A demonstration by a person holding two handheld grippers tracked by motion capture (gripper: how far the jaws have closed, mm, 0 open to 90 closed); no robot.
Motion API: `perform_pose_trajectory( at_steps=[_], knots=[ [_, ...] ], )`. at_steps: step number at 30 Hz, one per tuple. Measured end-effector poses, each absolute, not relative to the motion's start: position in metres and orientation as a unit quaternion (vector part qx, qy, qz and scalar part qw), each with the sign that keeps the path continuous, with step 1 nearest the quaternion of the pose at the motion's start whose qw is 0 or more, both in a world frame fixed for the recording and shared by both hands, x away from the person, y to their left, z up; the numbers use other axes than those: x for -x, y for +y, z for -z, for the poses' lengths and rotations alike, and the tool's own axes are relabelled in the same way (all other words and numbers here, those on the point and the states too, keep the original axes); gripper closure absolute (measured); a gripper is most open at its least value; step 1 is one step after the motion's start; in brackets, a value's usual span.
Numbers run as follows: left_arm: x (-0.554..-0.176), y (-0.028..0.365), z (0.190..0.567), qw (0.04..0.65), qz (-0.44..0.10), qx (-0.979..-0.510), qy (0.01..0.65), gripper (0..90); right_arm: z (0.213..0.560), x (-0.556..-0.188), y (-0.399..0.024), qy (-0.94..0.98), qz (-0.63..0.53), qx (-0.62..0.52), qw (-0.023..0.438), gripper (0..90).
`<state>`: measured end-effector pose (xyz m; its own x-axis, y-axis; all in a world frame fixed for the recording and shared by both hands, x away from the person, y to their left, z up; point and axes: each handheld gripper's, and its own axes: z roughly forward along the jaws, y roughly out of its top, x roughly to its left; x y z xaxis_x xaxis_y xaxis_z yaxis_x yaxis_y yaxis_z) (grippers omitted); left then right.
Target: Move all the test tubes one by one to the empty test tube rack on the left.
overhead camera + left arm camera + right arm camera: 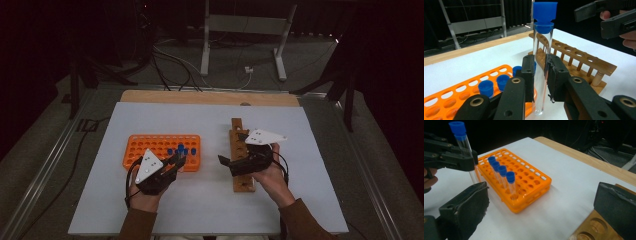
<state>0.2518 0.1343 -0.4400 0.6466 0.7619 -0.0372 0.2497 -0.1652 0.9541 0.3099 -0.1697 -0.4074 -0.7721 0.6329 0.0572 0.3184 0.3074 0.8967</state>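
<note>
Left gripper point(540, 75) clamped on a clear test tube point(541, 57) with a blue cap point(545, 15), pads pressing the glass on both sides about mid-length; tube held upright, its rounded bottom hanging free just beside the near edge of the orange rack point(454, 95), apart from it. Same grip seen from the right gripper view: tube point(464, 143) raised above the near-left corner of the orange rack point(534, 187). In the high view, left gripper point(176, 161) at the front right corner of the orange rack point(145, 146). Orange rack: 4 capped tubes point(501, 177) standing in a line along one end row, all with blue caps; remaining wells in sight vacant. Total tubes counted: 5, being 4 racked and 1 held. Right gripper point(231, 161) with jaws standing wide apart, nothing between them, hovering over the wooden rack point(239, 150). Wooden rack: 1 single row of round holes, no tube seen in any of them; lying lengthwise on the white table top point(300, 200), right of the orange rack and well apart from it. Racks counted: 2. Left gripper view gives the pegs and lower rail of the wooden rack point(579, 57), lost in the high view; right gripper view gives the count of racked tubes, blurred into a blue cluster from above.
</note>
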Motion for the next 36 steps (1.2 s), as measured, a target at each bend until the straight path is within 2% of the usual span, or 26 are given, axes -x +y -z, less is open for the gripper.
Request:
perform_pose_trajectory(
  at_steps=[36],
  knots=[
    [-0.254,0.162,0.434,0.546,-0.261,-0.702,0.375,78.2,0.424,-0.302,-0.221,0.767,-0.513,-0.347,0.168,0.0]
  ],
)
